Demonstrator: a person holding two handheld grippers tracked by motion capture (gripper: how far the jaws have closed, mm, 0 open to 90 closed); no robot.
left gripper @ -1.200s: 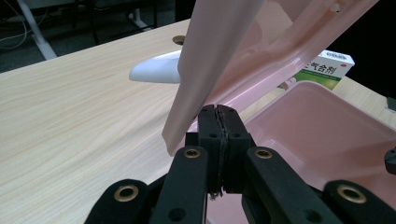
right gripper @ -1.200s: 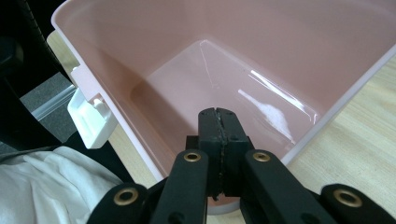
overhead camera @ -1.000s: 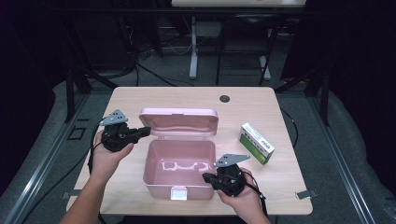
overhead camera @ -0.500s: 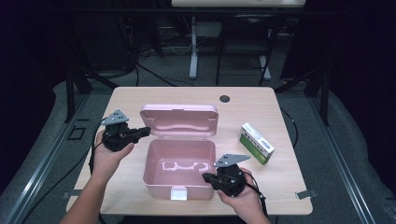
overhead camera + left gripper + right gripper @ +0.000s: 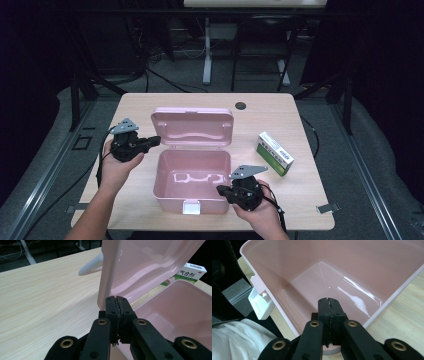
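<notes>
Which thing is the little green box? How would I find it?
Look at the wooden table, then the open pink case in its middle. Right of the case lies the small box: green and white with printed writing, the only green thing there.

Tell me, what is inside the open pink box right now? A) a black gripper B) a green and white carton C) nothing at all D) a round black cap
C, because the pink box has its lid up and shows a bare pink bottom, while the green and white carton lies on the table to its right.
</notes>
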